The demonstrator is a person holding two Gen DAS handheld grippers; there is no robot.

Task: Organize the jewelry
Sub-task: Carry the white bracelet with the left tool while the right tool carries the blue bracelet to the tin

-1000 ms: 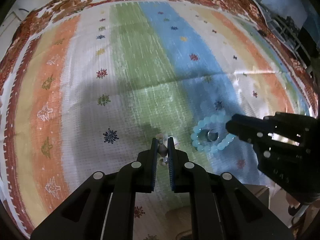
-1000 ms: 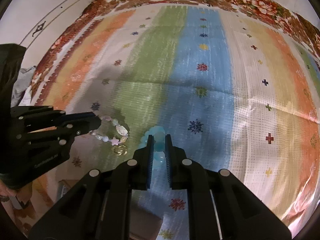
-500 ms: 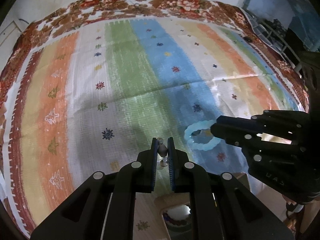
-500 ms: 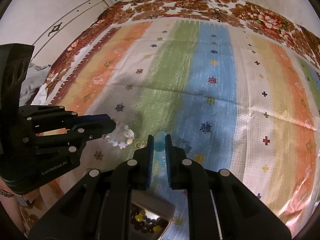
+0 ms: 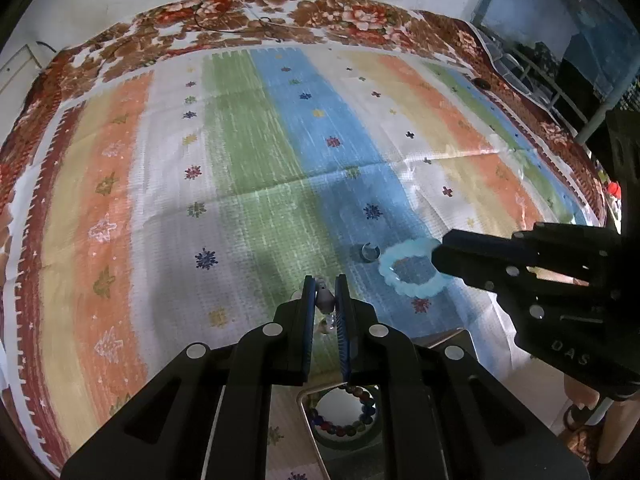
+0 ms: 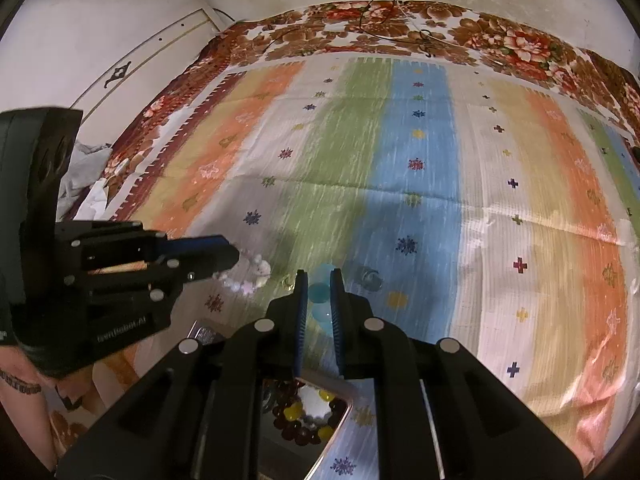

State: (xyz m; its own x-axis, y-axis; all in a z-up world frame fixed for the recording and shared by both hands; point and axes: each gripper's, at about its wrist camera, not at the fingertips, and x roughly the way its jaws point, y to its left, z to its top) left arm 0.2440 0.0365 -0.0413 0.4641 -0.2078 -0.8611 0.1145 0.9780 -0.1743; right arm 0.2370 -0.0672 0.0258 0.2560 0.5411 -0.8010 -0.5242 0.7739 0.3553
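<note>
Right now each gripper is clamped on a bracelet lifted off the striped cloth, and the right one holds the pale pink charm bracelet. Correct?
Not quite. The right gripper is clamped on the light blue bead bracelet, as the left wrist view shows. The pale pink charm bracelet is in the left gripper. Both hang above the striped cloth.

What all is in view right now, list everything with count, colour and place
Aqua bead bracelet: one, pale turquoise, held up by the right gripper.
Pale bead bracelet: one, white and pink beads, held by the left gripper.
Ring: one, silvery, on the blue stripe of the mat.
Tray: one, metallic, holding dark and yellow beads, near edge below the grippers.
Mat: one, striped orange, green, blue, white.
Floral cloth: one, brown and red, under the mat.
Left gripper: one, black, shut on the pale bracelet.
Right gripper: one, black, shut on the aqua bracelet.
</note>
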